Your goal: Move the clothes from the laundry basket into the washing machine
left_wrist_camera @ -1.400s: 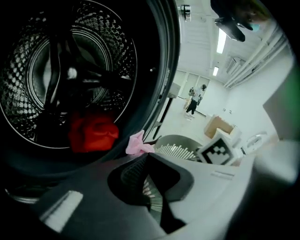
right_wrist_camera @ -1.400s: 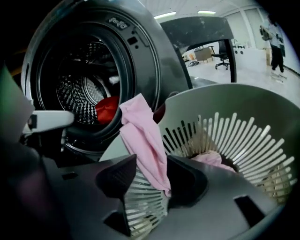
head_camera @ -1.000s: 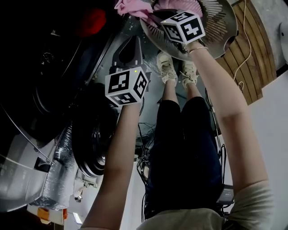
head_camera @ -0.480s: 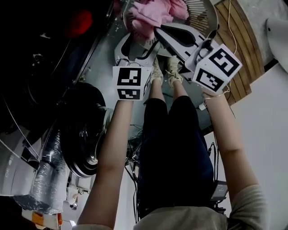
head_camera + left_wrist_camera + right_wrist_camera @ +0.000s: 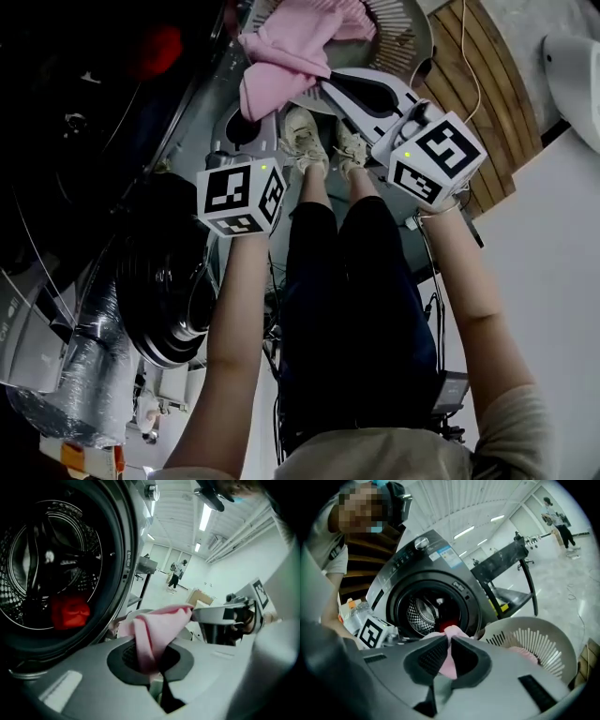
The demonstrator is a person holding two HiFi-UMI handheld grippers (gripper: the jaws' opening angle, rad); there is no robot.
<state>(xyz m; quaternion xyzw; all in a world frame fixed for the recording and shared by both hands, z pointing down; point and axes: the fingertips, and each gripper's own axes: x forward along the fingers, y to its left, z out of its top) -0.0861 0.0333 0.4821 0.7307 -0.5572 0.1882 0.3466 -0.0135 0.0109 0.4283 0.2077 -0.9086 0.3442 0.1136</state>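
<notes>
A pink garment (image 5: 281,56) hangs between my two grippers, above the white laundry basket (image 5: 405,33). My left gripper (image 5: 255,114) is shut on its lower fold, and the left gripper view shows that pink cloth (image 5: 149,639) pinched between the pads. My right gripper (image 5: 326,81) is shut on the other end, with the cloth (image 5: 449,660) squeezed in its jaws. The washing machine drum (image 5: 51,564) stands open with a red garment (image 5: 70,612) inside it. More pink clothing (image 5: 524,654) lies in the basket (image 5: 534,639).
The round washer door (image 5: 169,286) hangs open at the left, beside a foil-wrapped hose (image 5: 80,375). The person's legs and shoes (image 5: 305,141) stand between the machine and the basket. Cables (image 5: 436,309) lie on the floor, and wooden slats (image 5: 487,103) are at the right.
The right gripper rose out of the basket and drew back with the pink garment. The left gripper moved left and closed on the garment's lower fold.
</notes>
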